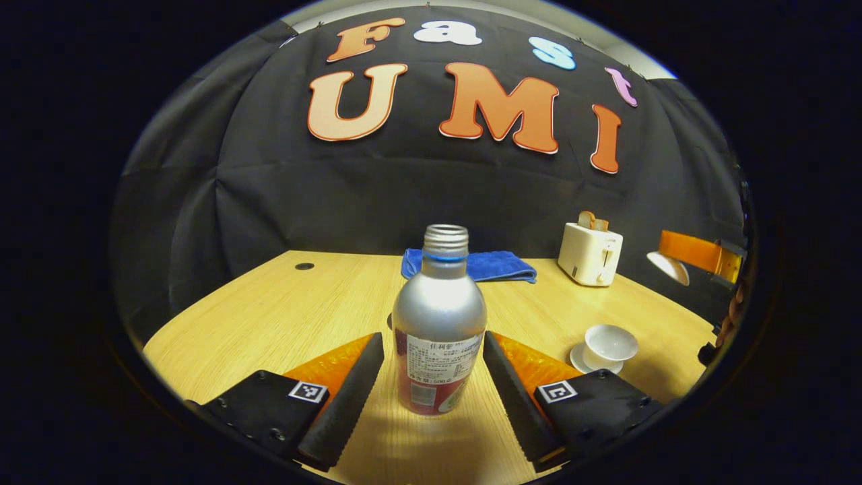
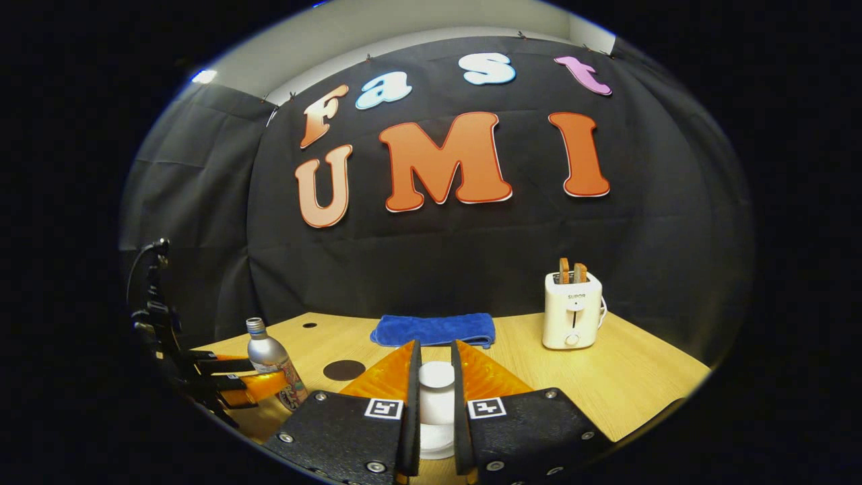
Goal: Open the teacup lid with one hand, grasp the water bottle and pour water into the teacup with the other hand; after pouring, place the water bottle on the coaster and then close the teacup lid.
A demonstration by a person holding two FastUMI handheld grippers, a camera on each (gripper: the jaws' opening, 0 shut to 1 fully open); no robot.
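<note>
Wooden table (image 1: 283, 316) carries bottle (image 1: 439, 323), teacup on saucer (image 1: 609, 347), blue cloth (image 1: 495, 265), toaster (image 1: 590, 252), dark coaster (image 2: 343, 370)

Water bottle (image 1: 439, 316): silver body, blue neck ring, red and white label band. Behind the bottle, folded cloth (image 1: 495, 265): solid blue. Right of the bottle, teacup (image 1: 609, 345) and toaster (image 1: 590, 253): white. Left gripper (image 1: 433, 387): black fingers, orange backing, black-and-white square markers. Coaster (image 2: 343, 370): dark brown. Table (image 1: 283, 316): light wood grain.

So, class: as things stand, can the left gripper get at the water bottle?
Probably yes: the left gripper is open, its fingers on either side of the upright water bottle, nothing between them.
</note>
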